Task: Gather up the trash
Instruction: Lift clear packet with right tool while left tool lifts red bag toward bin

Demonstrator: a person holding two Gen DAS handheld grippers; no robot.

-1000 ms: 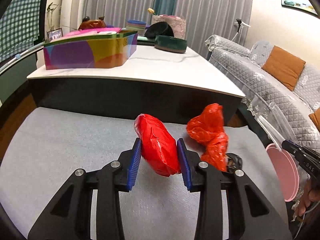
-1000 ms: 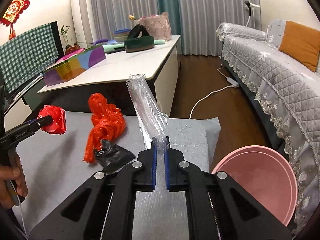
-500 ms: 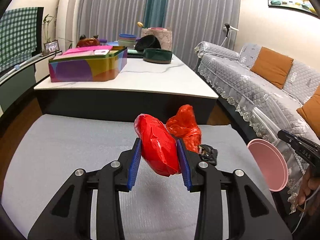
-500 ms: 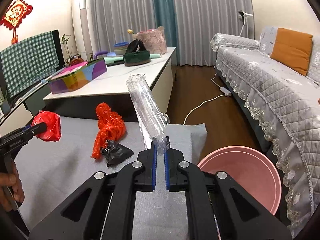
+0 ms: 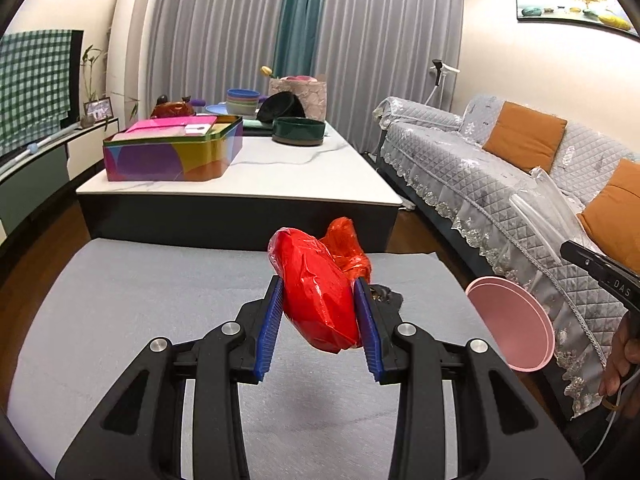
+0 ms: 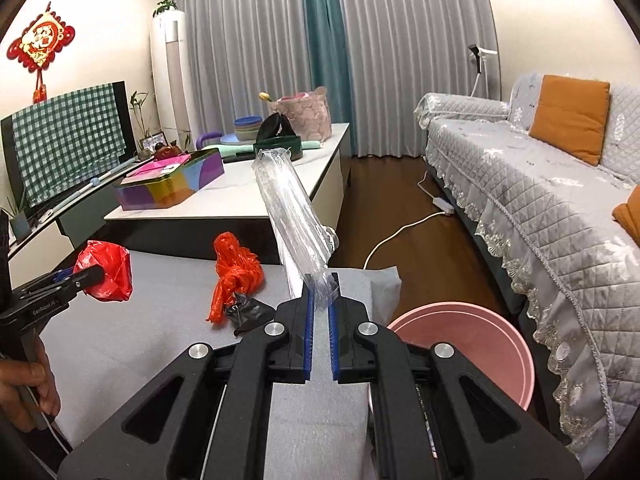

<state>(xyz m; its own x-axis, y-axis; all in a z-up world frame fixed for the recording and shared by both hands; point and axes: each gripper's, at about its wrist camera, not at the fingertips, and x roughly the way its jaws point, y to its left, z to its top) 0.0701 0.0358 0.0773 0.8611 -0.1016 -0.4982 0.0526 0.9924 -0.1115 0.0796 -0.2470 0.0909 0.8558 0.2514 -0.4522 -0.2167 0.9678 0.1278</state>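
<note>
In the left wrist view, the left gripper (image 5: 319, 322) stands partly open with both blue pads pressed against the sides of a red crumpled wrapper (image 5: 316, 300), which fills the gap and bulges above and below the fingertips, held clear above the grey mat (image 5: 140, 300); an orange plastic bag (image 5: 346, 248) and a black scrap (image 5: 386, 294) lie on the mat just behind it, and the pink bin (image 5: 516, 324) sits off to the right by the sofa (image 5: 460, 160). In the right wrist view, the right gripper (image 6: 320, 322) is nearly closed, pinching the bottom end of a clear plastic wrapper (image 6: 290, 212) that sticks up and away from the fingertips, tilted left, with the pink bin low on the right just beside the mat's edge.
</note>
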